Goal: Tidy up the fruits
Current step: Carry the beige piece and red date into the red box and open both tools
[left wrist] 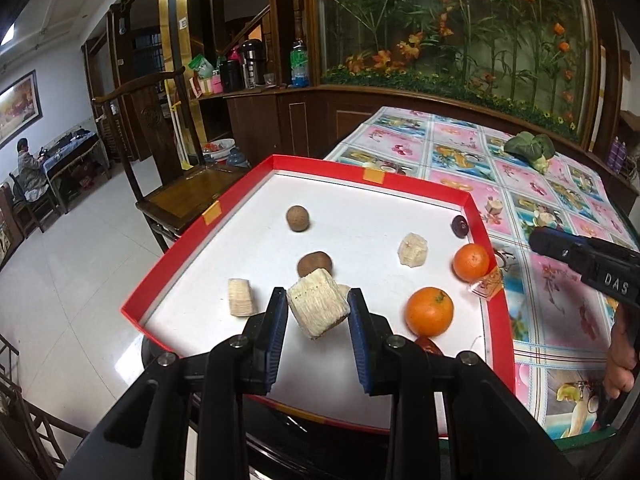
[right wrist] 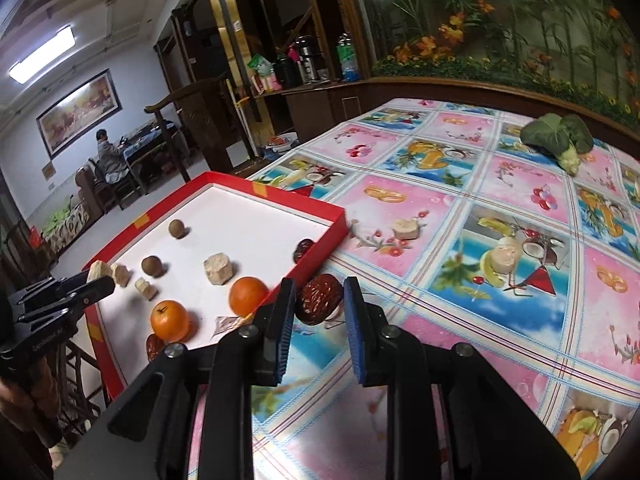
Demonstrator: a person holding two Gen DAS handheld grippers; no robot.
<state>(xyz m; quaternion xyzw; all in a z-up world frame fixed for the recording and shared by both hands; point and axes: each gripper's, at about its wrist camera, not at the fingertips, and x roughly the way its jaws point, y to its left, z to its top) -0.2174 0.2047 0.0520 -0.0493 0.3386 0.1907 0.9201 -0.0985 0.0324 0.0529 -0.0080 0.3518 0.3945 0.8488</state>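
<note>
My left gripper (left wrist: 318,300) is shut on a pale, fibrous fruit chunk (left wrist: 320,308), held tilted just above the white floor of the red-rimmed tray (left wrist: 188,256). In the tray lie two oranges (left wrist: 429,312) (left wrist: 471,263), a peeled banana chunk (left wrist: 413,250), a pale piece (left wrist: 241,297), two brown round fruits (left wrist: 297,218) (left wrist: 314,263) and a dark date (left wrist: 460,226). My right gripper (right wrist: 320,292) is shut on a wrinkled red date (right wrist: 320,300), over the tablecloth just right of the tray's near corner (right wrist: 336,220).
Two banana pieces (right wrist: 406,227) (right wrist: 505,258) lie on the flowered tablecloth (right wrist: 500,184), and a green leafy vegetable (right wrist: 558,136) sits at its far side. A clear wrapper (left wrist: 486,284) hangs on the tray rim. A wooden chair (left wrist: 176,196) stands beyond the tray.
</note>
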